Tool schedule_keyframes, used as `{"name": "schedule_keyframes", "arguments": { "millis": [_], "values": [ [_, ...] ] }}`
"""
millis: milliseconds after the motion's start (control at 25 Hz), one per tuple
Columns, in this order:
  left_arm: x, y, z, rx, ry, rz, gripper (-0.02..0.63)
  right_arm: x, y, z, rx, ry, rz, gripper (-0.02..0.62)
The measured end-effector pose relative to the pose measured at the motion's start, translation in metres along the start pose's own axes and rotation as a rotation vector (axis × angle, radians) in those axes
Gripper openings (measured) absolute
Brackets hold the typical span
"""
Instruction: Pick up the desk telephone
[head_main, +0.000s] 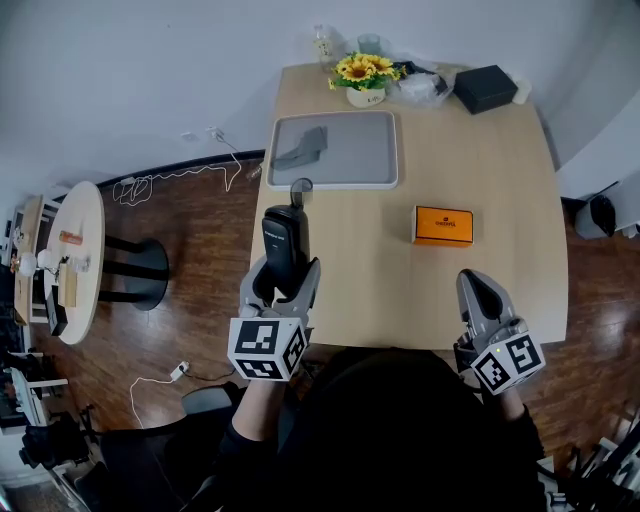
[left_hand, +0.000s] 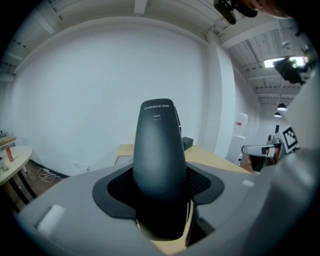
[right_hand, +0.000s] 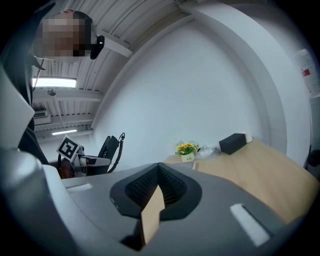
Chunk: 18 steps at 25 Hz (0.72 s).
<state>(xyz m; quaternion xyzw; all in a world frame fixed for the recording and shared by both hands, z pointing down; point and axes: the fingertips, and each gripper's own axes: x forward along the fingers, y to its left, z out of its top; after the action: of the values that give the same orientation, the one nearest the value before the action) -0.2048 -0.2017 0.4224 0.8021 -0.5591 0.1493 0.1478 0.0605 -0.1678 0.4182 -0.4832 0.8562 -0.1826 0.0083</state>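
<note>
ITEM: black plastic desk-telephone handset | PLACE: raised above the left edge of the light wooden table | HELD BY: left gripper, jaws clamped on the lower body so the handset is kept upright | SPARE: right gripper, jaws pressed together on nothing, parked at the table's near edge, judged kept out of the way | STATUS: lift judged made
</note>
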Motion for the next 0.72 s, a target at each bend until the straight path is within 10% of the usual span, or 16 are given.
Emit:
{"name": "schedule_keyframes", "arguments": {
  "millis": [720],
  "values": [
    [0.0029,0.0065,-0.0040,-0.007,0.012,0.005,0.262,0.0040,-0.0015,-0.0016,-0.004,0.008,-0.005,0.000]
  ]
}}
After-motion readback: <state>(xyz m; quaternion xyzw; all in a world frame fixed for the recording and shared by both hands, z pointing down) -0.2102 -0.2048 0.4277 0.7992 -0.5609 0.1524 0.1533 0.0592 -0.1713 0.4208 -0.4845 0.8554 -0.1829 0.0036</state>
